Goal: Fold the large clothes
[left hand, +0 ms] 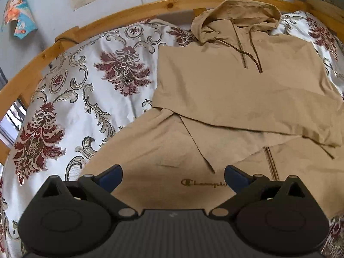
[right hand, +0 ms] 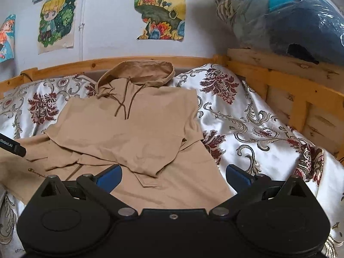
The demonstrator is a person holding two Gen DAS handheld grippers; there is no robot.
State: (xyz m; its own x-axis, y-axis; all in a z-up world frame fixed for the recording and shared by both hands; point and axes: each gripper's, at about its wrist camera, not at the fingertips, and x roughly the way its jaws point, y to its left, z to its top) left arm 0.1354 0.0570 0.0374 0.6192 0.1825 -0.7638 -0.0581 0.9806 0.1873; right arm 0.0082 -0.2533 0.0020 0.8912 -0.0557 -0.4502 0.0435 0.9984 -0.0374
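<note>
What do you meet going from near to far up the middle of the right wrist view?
Right gripper, open → tan hoodie's lower hem → folded sleeves → drawstrings → hood → wooden bed rail → wall picture.

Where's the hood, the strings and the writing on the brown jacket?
hood (right hand: 137, 68): right wrist view, on its inner lining.
drawstrings (right hand: 120, 107): right wrist view, on the left cord.
Champion logo (left hand: 203, 183): left wrist view, on the embroidered letters.

Definitely a bedroom at home: pine bed frame (right hand: 279, 79) ahead of the gripper, floral satin bedspread (right hand: 247, 124) under it, cartoon posters (right hand: 57, 19) on the wall beyond.
</note>
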